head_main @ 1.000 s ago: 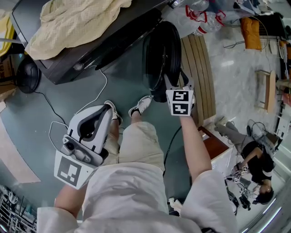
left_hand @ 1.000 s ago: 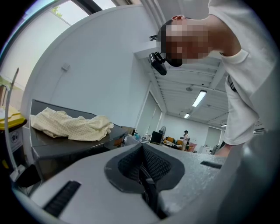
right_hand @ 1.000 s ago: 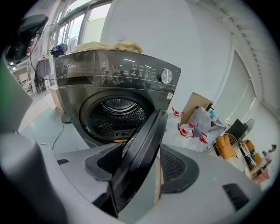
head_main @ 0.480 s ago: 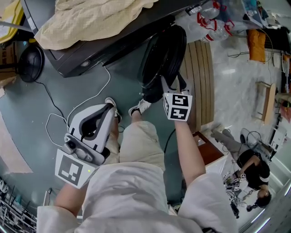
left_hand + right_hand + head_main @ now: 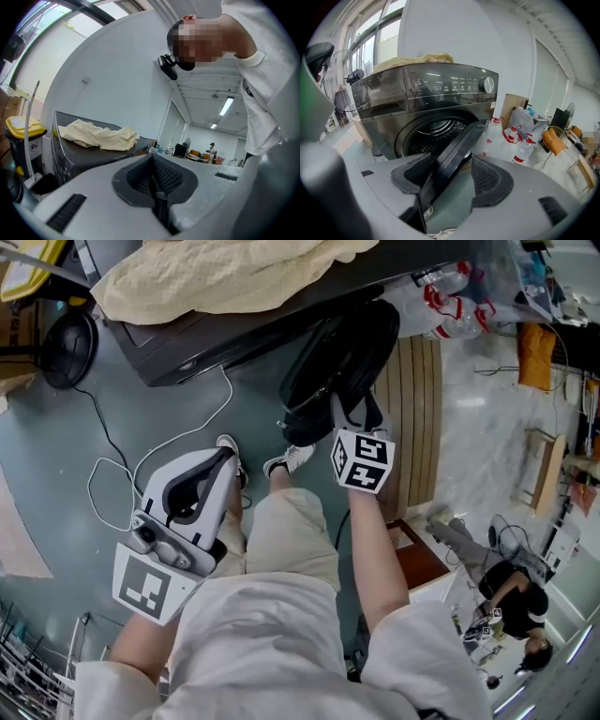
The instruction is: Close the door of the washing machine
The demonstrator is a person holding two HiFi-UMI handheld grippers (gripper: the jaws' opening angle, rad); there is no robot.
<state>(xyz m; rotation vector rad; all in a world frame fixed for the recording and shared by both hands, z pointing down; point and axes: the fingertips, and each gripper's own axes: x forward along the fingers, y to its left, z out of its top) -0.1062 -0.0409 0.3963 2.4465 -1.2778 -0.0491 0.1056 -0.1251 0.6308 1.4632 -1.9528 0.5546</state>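
The dark washing machine point(image 5: 187, 352) stands at the top of the head view with a cream cloth point(image 5: 225, 273) on its lid. Its round black door point(image 5: 342, 362) hangs part open. My right gripper point(image 5: 352, 413) is shut on the door's rim. In the right gripper view the door point(image 5: 454, 154) runs slantwise between the pads, in front of the open drum point(image 5: 436, 133). My left gripper point(image 5: 225, 460) hangs by my left leg, shut and holding nothing. In the left gripper view its pads meet at the left gripper point(image 5: 152, 180), which points level towards the machine point(image 5: 89, 154).
A black fan point(image 5: 66, 348) stands left of the machine, and a white cable point(image 5: 141, 465) loops over the floor. A wooden slat bench point(image 5: 422, 409) and water bottles point(image 5: 450, 296) lie to the right. My shoes point(image 5: 291, 457) are under the door. Another person point(image 5: 511, 592) crouches at the right.
The door has swung closer to the machine's front, with my right gripper moving along on its rim. My left gripper has drifted a little.
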